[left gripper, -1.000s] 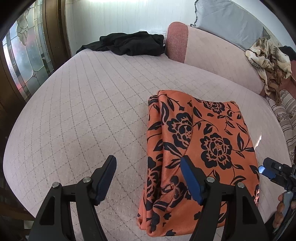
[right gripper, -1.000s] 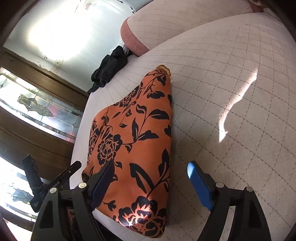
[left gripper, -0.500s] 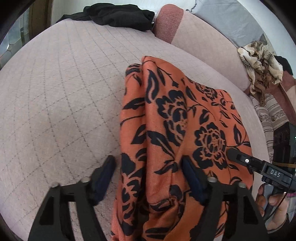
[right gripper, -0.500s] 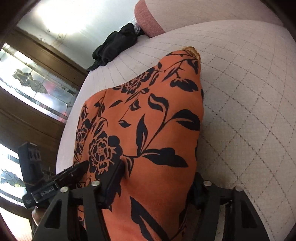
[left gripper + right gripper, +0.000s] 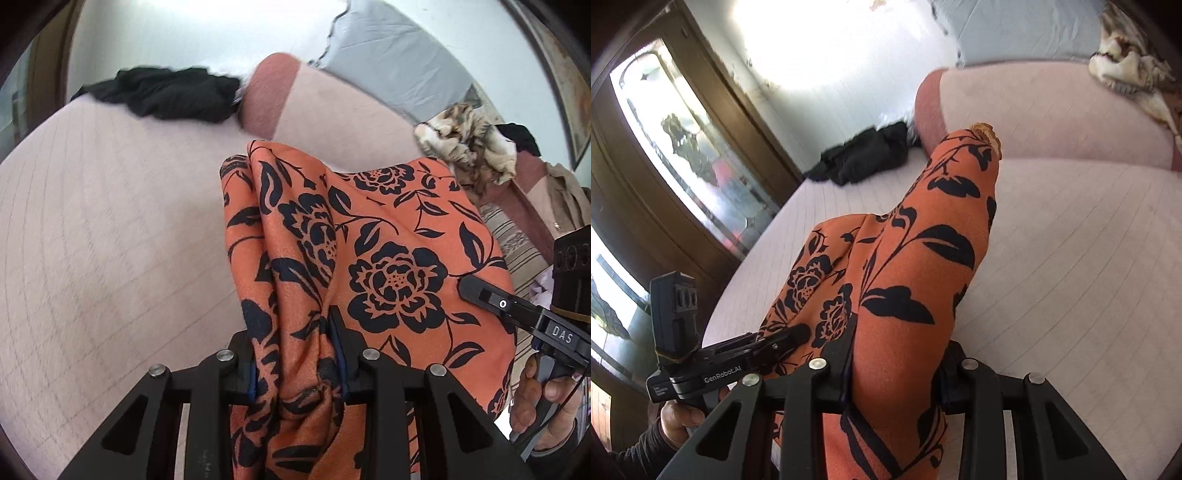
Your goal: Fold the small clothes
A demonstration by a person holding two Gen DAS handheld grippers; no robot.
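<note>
An orange garment with a black flower print (image 5: 369, 236) lies folded on the pale pink quilted bed (image 5: 110, 240), its near edge lifted. My left gripper (image 5: 297, 354) is shut on the near left corner of the garment. My right gripper (image 5: 897, 365) is shut on the near right corner of the same garment (image 5: 916, 266). Each gripper shows at the edge of the other's view: the right one (image 5: 517, 310) and the left one (image 5: 738, 358). The fingertips are buried in cloth.
A black garment (image 5: 166, 92) lies at the far end of the bed, next to a pink bolster (image 5: 273, 92). A beige patterned cloth (image 5: 465, 144) is heaped at the right. A grey pillow (image 5: 399, 59) leans at the back. A wood and stained-glass door (image 5: 683, 155) stands left.
Both grippers moved forward over the garment's near edge and closed on it. The near edge has lifted off the bed and both views have tilted upward.
</note>
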